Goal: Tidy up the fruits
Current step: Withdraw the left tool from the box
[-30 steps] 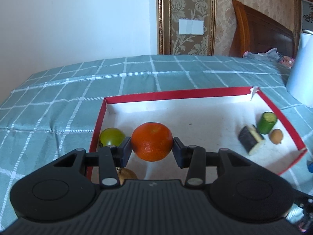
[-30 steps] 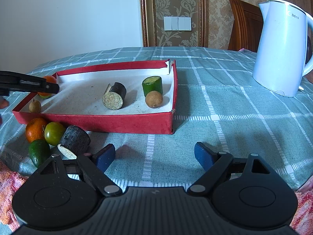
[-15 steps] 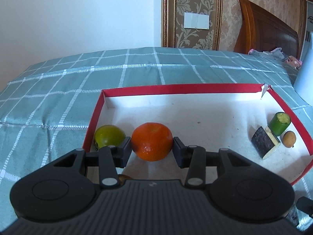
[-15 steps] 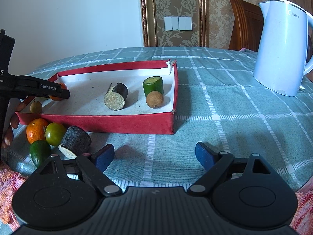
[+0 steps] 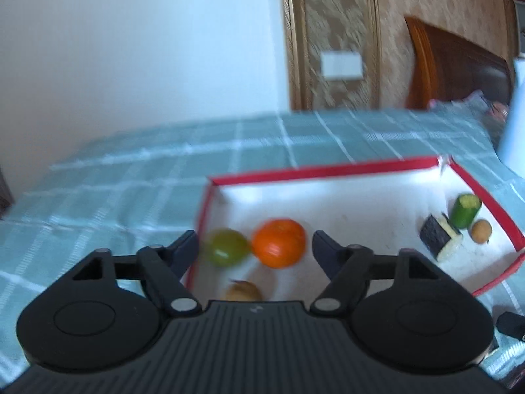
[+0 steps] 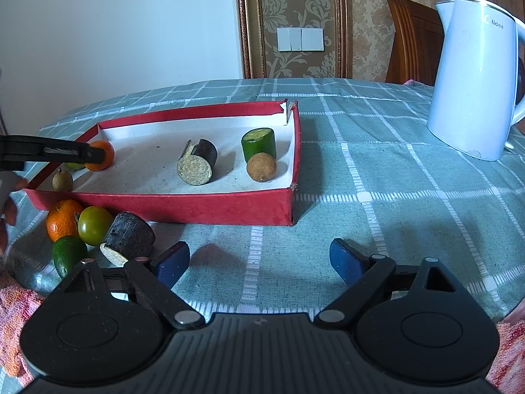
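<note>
White wall [image 6: 131, 32]; damask wallpaper panel [image 6: 292, 6]; light switches [image 6: 300, 39]; wooden headboard [image 6: 413, 39]

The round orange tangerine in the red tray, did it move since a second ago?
Cannot tell. The round orange tangerine lies beside the green fruit in the red tray's corner as before; the left gripper has just opened off it.

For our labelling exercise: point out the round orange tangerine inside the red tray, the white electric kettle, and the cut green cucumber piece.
Round orange tangerine [image 5: 279, 243]: left wrist view, front skin.
White electric kettle [image 6: 472, 88]: right wrist view, body.
Cut green cucumber piece [image 6: 259, 146]: right wrist view, side skin.
</note>
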Demonstrator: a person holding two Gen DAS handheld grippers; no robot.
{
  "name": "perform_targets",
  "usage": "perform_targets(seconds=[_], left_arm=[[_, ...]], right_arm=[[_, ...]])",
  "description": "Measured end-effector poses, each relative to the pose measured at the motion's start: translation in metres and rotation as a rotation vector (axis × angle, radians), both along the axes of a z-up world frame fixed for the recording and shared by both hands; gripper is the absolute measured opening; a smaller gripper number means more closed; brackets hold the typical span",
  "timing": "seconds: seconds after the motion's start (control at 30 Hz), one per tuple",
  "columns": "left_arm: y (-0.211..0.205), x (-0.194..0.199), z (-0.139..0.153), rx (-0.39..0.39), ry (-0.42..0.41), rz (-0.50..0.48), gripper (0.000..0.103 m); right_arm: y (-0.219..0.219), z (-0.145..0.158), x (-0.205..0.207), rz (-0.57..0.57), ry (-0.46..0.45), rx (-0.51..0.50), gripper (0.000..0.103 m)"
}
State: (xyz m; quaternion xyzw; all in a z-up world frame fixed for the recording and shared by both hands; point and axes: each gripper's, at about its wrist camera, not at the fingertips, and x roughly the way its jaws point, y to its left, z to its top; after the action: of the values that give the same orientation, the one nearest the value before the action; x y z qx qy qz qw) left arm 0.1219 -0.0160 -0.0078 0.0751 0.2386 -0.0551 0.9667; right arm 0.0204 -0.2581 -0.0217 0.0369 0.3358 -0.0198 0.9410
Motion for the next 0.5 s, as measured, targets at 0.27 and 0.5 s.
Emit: perform_targets(seconds=[0.27, 0.5], left_arm=[[0.039, -0.054, 0.009, -0.088, 0.000, -0.004, 0.079], [0.050, -0.086, -0.017, -0.126, 0.083, -0.026, 0.081]], right_arm=[[0.000, 0.000, 0.001, 0.000, 0.000, 0.002, 0.093], [0.000, 0.000, 0.002, 0.000, 0.000, 0.001, 0.093]])
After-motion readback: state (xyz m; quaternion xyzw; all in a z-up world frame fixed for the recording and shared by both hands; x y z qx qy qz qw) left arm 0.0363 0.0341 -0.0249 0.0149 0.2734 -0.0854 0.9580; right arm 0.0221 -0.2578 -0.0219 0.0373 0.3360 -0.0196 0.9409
